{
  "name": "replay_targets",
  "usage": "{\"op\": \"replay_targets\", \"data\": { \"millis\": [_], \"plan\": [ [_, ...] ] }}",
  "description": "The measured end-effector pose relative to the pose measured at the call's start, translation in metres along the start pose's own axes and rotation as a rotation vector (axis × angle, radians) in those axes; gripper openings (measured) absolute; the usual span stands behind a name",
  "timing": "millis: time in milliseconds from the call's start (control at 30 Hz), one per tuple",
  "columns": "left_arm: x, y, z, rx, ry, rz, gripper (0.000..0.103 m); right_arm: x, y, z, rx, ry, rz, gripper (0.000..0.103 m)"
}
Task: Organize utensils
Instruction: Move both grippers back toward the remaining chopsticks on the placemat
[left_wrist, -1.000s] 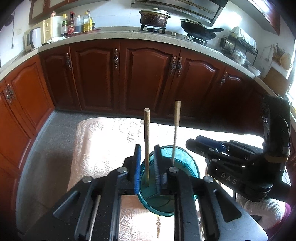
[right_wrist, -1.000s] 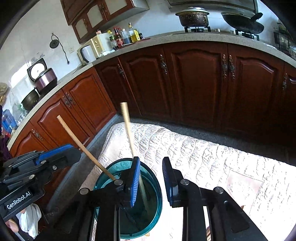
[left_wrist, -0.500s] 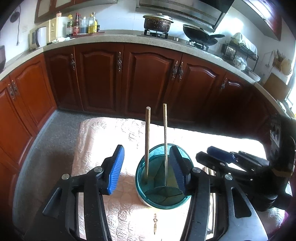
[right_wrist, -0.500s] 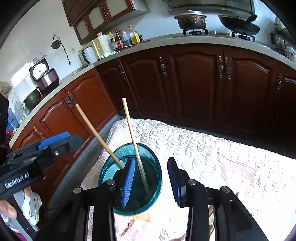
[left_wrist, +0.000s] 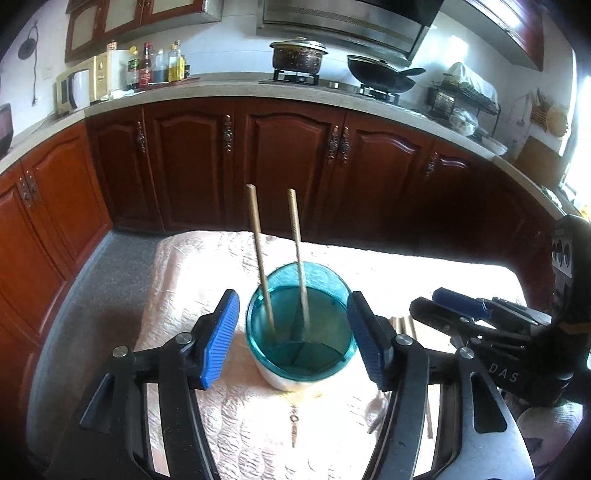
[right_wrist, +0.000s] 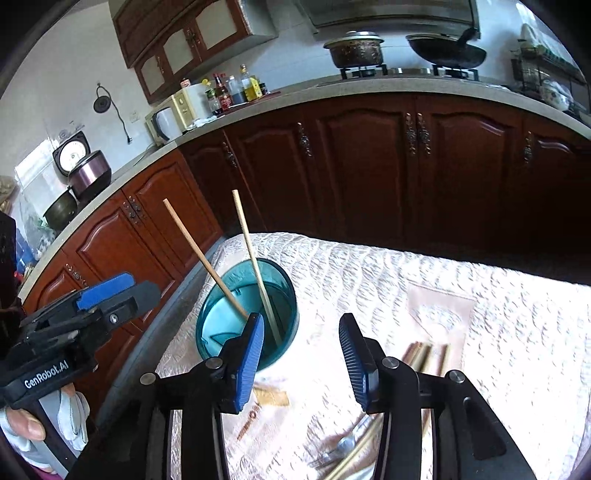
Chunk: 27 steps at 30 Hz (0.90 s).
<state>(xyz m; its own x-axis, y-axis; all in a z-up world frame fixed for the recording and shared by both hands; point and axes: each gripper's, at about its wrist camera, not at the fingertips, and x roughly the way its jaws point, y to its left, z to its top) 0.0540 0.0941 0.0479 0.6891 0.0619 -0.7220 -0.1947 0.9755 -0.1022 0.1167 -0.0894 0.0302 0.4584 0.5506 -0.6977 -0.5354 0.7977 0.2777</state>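
Note:
A teal utensil holder stands on the quilted cloth; it also shows in the right wrist view. Two wooden chopsticks stand in it, leaning apart; both show in the right wrist view. My left gripper is open, its blue pads either side of the holder without touching. My right gripper is open and empty, just right of the holder. More wooden chopsticks and a metal utensil lie on the cloth below the right gripper.
The cloth-covered table ends at the far edge before dark wooden cabinets. The right gripper's body sits to the right of the holder. A worktop with pots and bottles runs behind.
My left gripper let go of its chopstick into the holder, opened wide and drew back. My right gripper opened wider and pulled back to the right of the holder.

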Motion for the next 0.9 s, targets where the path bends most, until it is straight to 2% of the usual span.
{"op": "replay_targets", "data": {
  "millis": [300,467,600,900],
  "plan": [
    [-0.004,-0.023,-0.024,0.049,0.014,-0.023,0.068,-0.024,-0.020,-0.022,0.039,0.007,-0.039,0.041],
    [-0.002,-0.038,-0.039,0.094,0.026,-0.073,0.068,-0.032,-0.034,-0.032,0.082,0.008,-0.055,0.041],
    [-0.002,-0.045,-0.048,0.091,0.034,-0.122,0.068,-0.041,-0.044,-0.041,0.093,0.005,-0.076,0.041],
    [0.007,-0.056,-0.063,0.096,0.092,-0.073,0.068,-0.061,-0.066,-0.059,0.113,-0.010,-0.135,0.041]
  ]
}}
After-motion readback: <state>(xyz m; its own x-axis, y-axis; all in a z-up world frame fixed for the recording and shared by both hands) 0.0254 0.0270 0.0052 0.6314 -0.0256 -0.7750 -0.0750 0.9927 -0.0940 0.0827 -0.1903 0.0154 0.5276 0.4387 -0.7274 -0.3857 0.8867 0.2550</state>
